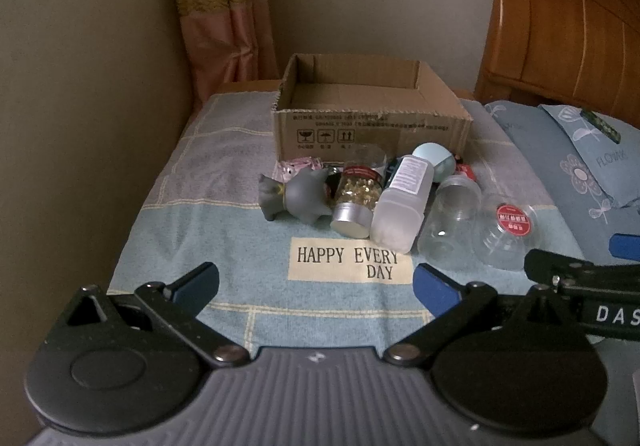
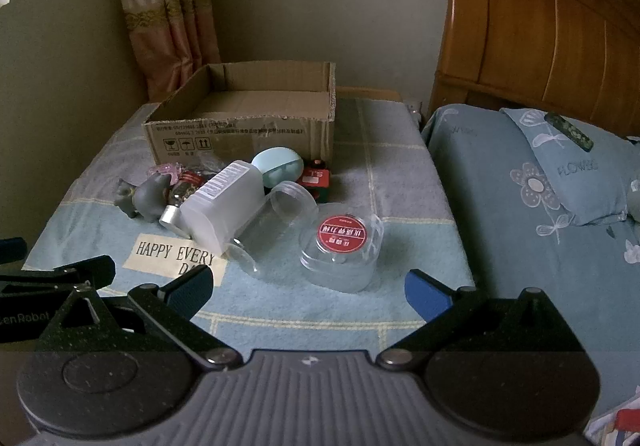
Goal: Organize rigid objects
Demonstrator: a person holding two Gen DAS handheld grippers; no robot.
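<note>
Our step: We are at the start. Nothing is picked up yet, and from what we can see the cardboard box (image 1: 372, 122) has nothing in it.
Where the things are: They lie in a little heap on the blue towel (image 1: 224, 238), right in front of the box and touching each other.
What is in the heap: We see a grey toy animal (image 1: 294, 196), a jar of yellow beads (image 1: 354, 202), a white bottle (image 1: 404, 202), a clear jar (image 1: 448, 222) and a clear tub with a red sticker (image 2: 340, 246).
Left gripper (image 1: 316, 288): Its jaws are spread wide with nothing between them. It hangs over the words on the towel, near the heap.
Right gripper (image 2: 308, 288): Its jaws are spread wide too, and hold nothing. The clear tub sits just ahead of it.
Our next move: We think one gripper should go down to one thing at the edge of the heap, like the tub.
What to watch: The clear things look smooth and may slip, so we should pinch them in the middle.
</note>
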